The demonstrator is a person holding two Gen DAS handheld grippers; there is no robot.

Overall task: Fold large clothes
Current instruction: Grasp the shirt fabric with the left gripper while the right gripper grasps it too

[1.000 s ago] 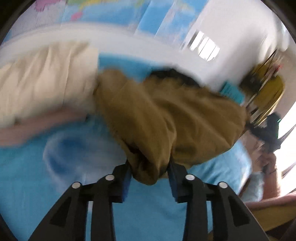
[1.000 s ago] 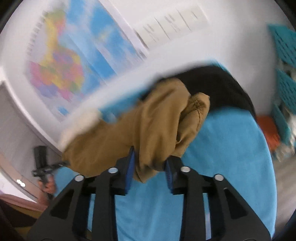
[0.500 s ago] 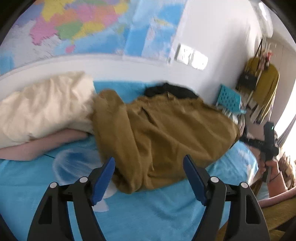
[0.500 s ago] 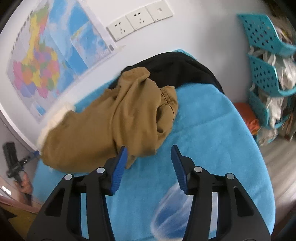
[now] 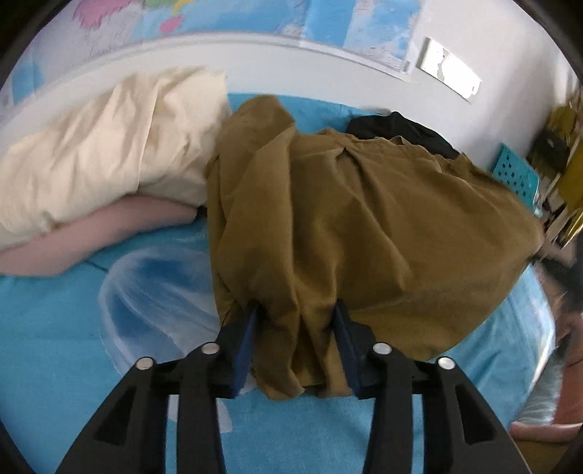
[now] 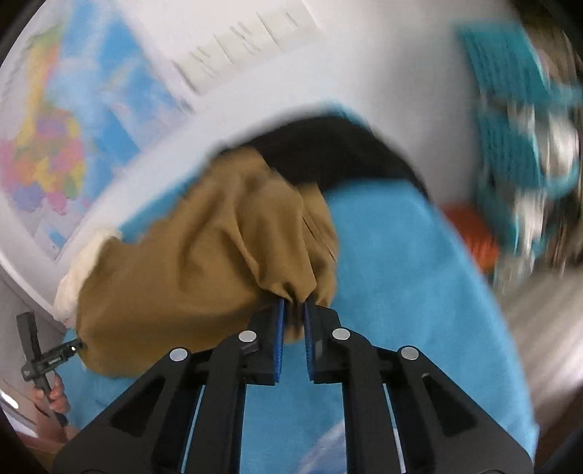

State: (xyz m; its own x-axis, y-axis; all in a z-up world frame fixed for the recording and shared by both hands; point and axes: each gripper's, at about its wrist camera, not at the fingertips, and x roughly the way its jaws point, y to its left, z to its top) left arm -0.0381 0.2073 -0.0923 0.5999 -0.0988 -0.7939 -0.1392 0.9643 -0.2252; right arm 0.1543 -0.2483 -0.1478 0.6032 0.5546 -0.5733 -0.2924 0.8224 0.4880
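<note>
Left gripper (image 5: 297, 321) is closing on a bunch of the brown garment (image 5: 364, 226), which was free between wide jaws half a second ago. Right gripper (image 6: 291, 310) is closing too, pinching the garment's (image 6: 204, 269) other edge. The garment is heaped on the blue bed (image 5: 54, 328) just ahead. Beyond, teal baskets (image 6: 510, 146) hold blurred items.

1. The left wrist view looks steeply down along its fingers at the bed (image 5: 54, 328), close in; the wall map (image 5: 328, 18) crosses the top of the frame.
2. The right wrist view tilts down less, close and blurred.
3. Both views share the brown garment (image 5: 364, 226) (image 6: 204, 262), the bed (image 6: 400, 277) and the map (image 6: 47, 156).
</note>
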